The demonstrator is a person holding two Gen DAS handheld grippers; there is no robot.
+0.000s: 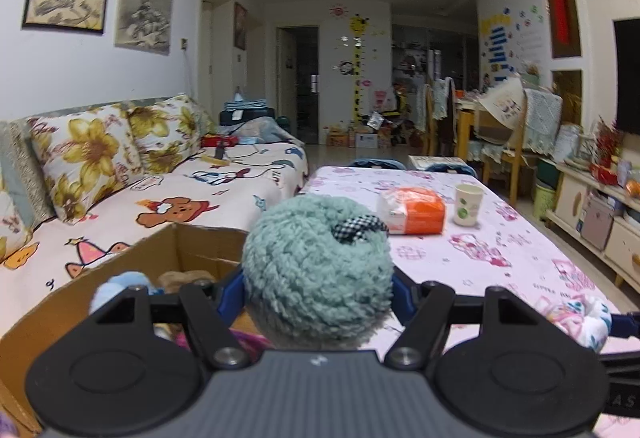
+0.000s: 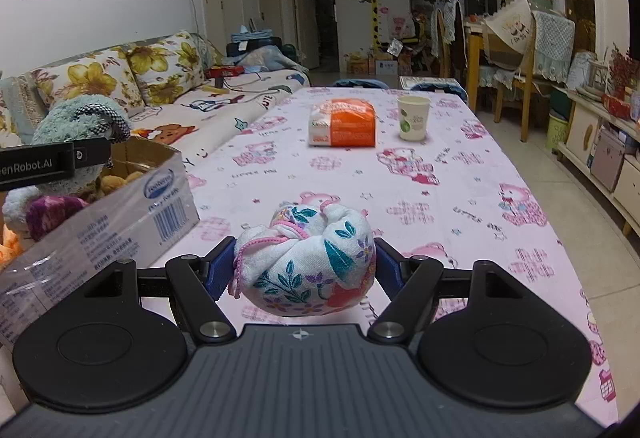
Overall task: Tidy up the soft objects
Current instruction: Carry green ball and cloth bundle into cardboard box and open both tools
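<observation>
My left gripper [image 1: 318, 288] is shut on a fluffy teal plush toy [image 1: 316, 270] with a black-and-white checked patch, held above the near edge of an open cardboard box [image 1: 120, 270]. Blue, brown and purple soft toys lie inside the box. In the right wrist view the same teal plush [image 2: 80, 117] and left gripper finger [image 2: 52, 159] hang over the box [image 2: 120, 222] at the left. My right gripper [image 2: 304, 270] is shut on a balled white floral cloth [image 2: 308, 266], held just above the pink tablecloth [image 2: 440, 205].
An orange-and-white tissue pack [image 2: 342, 123] and a paper cup [image 2: 413, 117] stand toward the table's far end. A sofa with flowered cushions [image 1: 100, 153] runs along the left. Chairs [image 2: 520, 49] and a low cabinet [image 2: 608, 149] line the right.
</observation>
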